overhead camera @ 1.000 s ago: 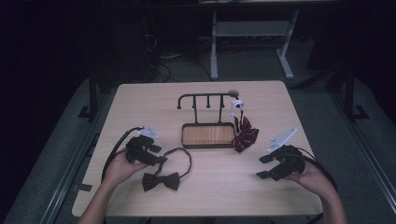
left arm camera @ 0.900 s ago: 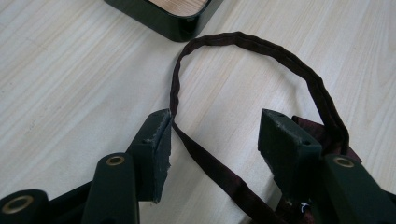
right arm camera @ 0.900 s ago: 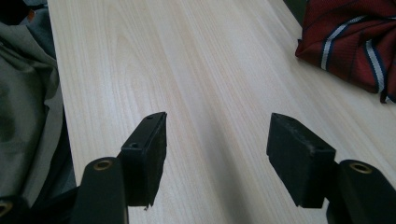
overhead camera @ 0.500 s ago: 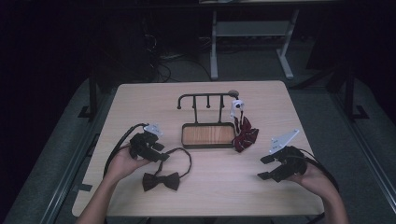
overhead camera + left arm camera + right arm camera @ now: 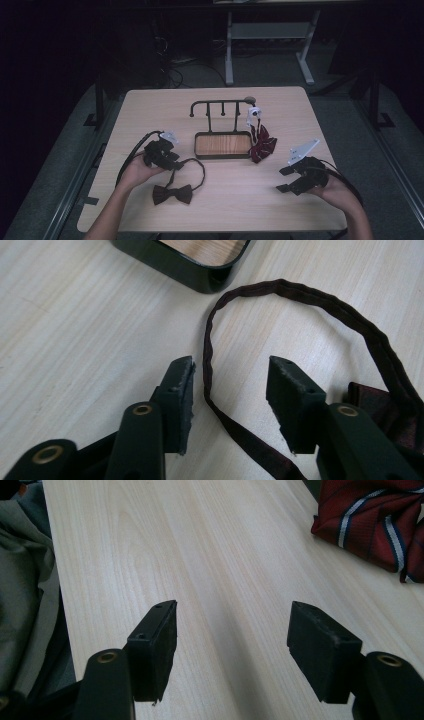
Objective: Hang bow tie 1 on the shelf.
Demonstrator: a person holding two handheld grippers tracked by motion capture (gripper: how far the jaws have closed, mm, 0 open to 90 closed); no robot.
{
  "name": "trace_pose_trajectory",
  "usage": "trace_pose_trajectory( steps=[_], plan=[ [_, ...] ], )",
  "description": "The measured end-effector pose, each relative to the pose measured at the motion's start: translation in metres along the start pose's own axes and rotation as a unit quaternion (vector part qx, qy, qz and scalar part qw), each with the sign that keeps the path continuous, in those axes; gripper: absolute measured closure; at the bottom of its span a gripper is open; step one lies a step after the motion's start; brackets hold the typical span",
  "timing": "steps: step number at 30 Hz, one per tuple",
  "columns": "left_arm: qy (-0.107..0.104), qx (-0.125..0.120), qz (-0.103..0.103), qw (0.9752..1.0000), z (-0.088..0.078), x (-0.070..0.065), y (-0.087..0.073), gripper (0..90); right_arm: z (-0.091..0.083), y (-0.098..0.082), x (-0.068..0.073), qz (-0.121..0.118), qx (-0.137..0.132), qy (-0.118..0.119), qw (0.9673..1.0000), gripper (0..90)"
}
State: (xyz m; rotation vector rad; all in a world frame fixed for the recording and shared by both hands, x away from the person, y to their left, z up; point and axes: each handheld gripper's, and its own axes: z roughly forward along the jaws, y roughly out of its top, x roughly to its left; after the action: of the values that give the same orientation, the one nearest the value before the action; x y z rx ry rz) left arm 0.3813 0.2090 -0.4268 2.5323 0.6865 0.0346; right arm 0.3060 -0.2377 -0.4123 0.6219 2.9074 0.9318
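A dark bow tie [image 5: 172, 194] lies flat on the wooden table [image 5: 150, 110], its neck strap [image 5: 201, 167] looped toward the rack. My left gripper [image 5: 176, 162] sits low at that loop. In the left gripper view the strap [image 5: 210, 365] runs between the jaws of my left gripper [image 5: 230, 370], nearer the left one. The jaws have just been closing, but there are still gaps on both sides. My right gripper [image 5: 282, 180] rests at the table's right front, open over bare wood [image 5: 232, 625]. A red striped bow tie [image 5: 262, 142] [image 5: 375, 525] leans by the rack.
A black hook rack [image 5: 220, 104] rises from a wood-lined tray [image 5: 222, 145] at the table's middle. A white clip [image 5: 253, 114] hangs at its right end above the red tie. The tray's corner [image 5: 200, 275] lies just beyond the left jaws.
My left gripper has edged slightly toward the strap loop and its jaws stand narrower. The right hand and both ties have kept still.
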Motion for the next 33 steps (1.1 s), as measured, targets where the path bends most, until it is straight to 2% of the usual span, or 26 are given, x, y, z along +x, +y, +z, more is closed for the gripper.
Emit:
trace_pose_trajectory(
  steps=[4, 6, 9, 12, 18, 26, 28, 33],
  plan=[
    [-0.002, 0.009, 0.0, 1.0, 0.004, 0.004, -0.001, 58.0, 0.0, -0.001, -0.001, 0.0, -0.002, -0.001, 1.0, 36.2],
    [-0.006, 0.013, 0.004, 0.9999, 0.006, 0.005, 0.0, 65.8, 0.0, -0.001, -0.001, 0.002, -0.001, -0.002, 1.0, 36.2],
    [-0.01, 0.014, 0.003, 0.9998, 0.009, 0.007, 0.0, 70.2, 0.0, -0.001, -0.001, 0.002, -0.003, -0.001, 1.0, 35.1],
    [-0.01, 0.024, 0.004, 0.9996, 0.012, 0.008, 0.003, 71.8, -0.001, -0.001, 0.0, 0.001, -0.006, -0.002, 1.0, 35.1],
    [0.004, 0.038, 0.008, 0.9992, 0.015, 0.008, 0.009, 74.1, -0.001, -0.002, -0.001, 0.005, -0.005, -0.001, 1.0, 35.1],
    [0.002, 0.044, 0.01, 0.999, 0.02, 0.008, 0.012, 79.5, -0.001, -0.002, -0.001, 0.002, -0.006, 0.0, 1.0, 35.1],
    [-0.001, 0.052, 0.014, 0.9985, 0.02, 0.008, 0.013, 80.6, -0.001, -0.002, -0.001, 0.003, -0.007, 0.0, 1.0, 35.1],
    [0.0, 0.055, 0.019, 0.9983, 0.021, 0.009, 0.013, 85.3, -0.002, -0.002, -0.001, 0.005, -0.01, 0.001, 0.9999, 34.9]
  ],
)
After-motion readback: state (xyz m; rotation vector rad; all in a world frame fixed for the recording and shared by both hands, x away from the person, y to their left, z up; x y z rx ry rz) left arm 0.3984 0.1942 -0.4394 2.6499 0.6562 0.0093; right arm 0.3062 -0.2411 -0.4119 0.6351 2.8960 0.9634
